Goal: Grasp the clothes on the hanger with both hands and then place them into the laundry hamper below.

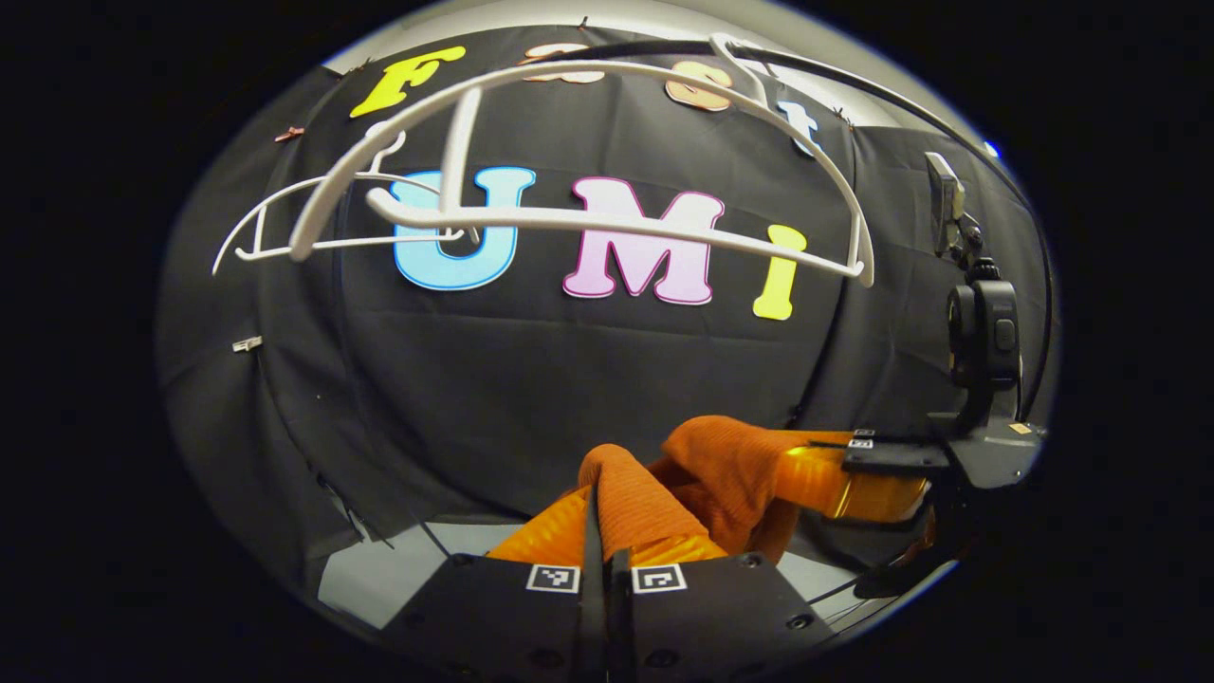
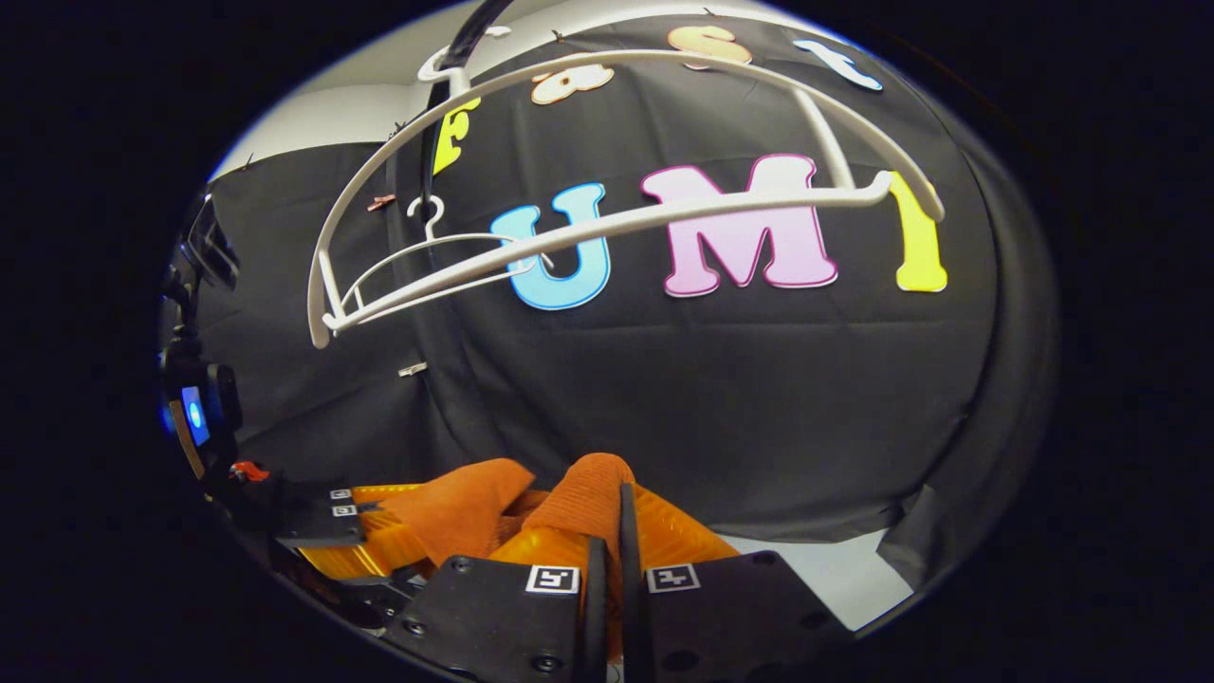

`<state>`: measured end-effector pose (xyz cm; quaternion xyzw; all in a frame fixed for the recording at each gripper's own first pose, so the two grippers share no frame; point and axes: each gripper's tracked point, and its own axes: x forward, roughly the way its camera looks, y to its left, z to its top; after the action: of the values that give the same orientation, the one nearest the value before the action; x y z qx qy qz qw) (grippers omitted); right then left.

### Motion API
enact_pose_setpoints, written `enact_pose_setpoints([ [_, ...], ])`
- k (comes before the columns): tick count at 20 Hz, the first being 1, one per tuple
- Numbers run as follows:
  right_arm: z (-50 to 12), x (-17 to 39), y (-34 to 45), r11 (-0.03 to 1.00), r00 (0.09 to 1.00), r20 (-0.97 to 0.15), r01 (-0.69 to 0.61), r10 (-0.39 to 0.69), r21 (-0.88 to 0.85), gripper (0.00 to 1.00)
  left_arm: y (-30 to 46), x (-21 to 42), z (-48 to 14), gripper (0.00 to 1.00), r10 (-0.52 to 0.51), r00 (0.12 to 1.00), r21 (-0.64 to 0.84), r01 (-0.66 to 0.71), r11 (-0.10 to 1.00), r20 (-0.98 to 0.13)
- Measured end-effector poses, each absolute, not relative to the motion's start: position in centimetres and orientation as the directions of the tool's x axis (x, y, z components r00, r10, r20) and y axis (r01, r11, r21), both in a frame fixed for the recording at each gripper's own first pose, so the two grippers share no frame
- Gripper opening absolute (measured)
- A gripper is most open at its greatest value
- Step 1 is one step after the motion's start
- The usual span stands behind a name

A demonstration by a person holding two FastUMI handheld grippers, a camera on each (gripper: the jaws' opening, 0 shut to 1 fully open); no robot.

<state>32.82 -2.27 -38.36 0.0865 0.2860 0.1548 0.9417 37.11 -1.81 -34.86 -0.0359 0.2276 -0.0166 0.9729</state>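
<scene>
An orange knit garment (image 1: 721, 465) is bunched between both grippers, low in front of the black cloth wall. In the left gripper view my left gripper (image 1: 607, 517) is shut on a fold of it. My right gripper (image 1: 854, 474), off to the right, pinches the other end. In the right gripper view my right gripper (image 2: 621, 517) is shut on a fold of the garment (image 2: 465, 512), and the left gripper (image 2: 379, 526) holds it at the lower left. A bare white hanger (image 1: 607, 223) (image 2: 664, 218) hangs well above the garment.
A second, thinner white hanger (image 1: 285, 249) (image 2: 427, 247) hangs farther back on the same black rail (image 1: 854, 81) (image 2: 465, 38). A pale grey surface (image 1: 379, 569) (image 2: 835, 569) shows below the wall cloth.
</scene>
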Motion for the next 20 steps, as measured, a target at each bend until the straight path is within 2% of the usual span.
enact_pose_setpoints([
  [5, -41.0, 32.2, -1.8, 0.939, 0.741, -0.577, -0.262, 0.343, 0.222, 0.11, -1.3, 37.1, -38.1, 0.06, -0.034, 0.864, -0.071, -0.002, 0.997, -0.503],
  [8, -44.1, 31.4, -1.9, 0.939, 0.669, -0.66, -0.256, 0.343, 0.228, 0.12, -1.3, 36.7, -40.9, 0.08, -0.055, 0.81, -0.122, -0.021, 0.992, -0.584],
  [9, -45.4, 31.0, -1.7, 0.941, 0.641, -0.689, -0.263, 0.336, 0.214, 0.17, -1.0, 36.4, -41.9, 0.12, -0.048, 0.787, -0.127, -0.04, 0.991, -0.616],
  [10, -45.8, 30.6, -2.5, 0.946, 0.627, -0.712, -0.272, 0.315, 0.178, 0.34, -0.7, 36.0, -43.2, 0.21, -0.053, 0.761, -0.136, -0.046, 0.99, -0.646],
  [12, -46.5, 30.3, -3.8, 0.952, 0.615, -0.738, -0.281, 0.276, 0.122, 0.69, -0.2, 34.9, -44.8, 0.64, -0.073, 0.72, -0.158, -0.051, 0.986, -0.69],
  [13, -46.5, 30.2, -3.7, 0.95, 0.613, -0.734, -0.275, 0.292, 0.148, 0.81, -0.7, 34.2, -44.5, 0.85, -0.109, 0.714, -0.199, -0.043, 0.979, -0.692],
  [14, -46.3, 30.4, -3.4, 0.949, 0.615, -0.727, -0.257, 0.307, 0.183, 0.76, -0.9, 34.4, -44.8, 0.95, -0.127, 0.717, -0.238, -0.056, 0.97, -0.685],
  [15, -46.0, 30.6, -3.2, 0.948, 0.62, -0.718, -0.245, 0.316, 0.205, 0.9, -0.8, 34.5, -44.5, 0.95, -0.13, 0.724, -0.262, -0.072, 0.962, -0.677],
  [20, -44.9, 31.2, -3.6, 0.95, 0.648, -0.699, -0.269, 0.301, 0.159, 0.92, -0.2, 34.6, -43.6, 0.95, -0.095, 0.755, -0.255, -0.099, 0.962, -0.649],
])
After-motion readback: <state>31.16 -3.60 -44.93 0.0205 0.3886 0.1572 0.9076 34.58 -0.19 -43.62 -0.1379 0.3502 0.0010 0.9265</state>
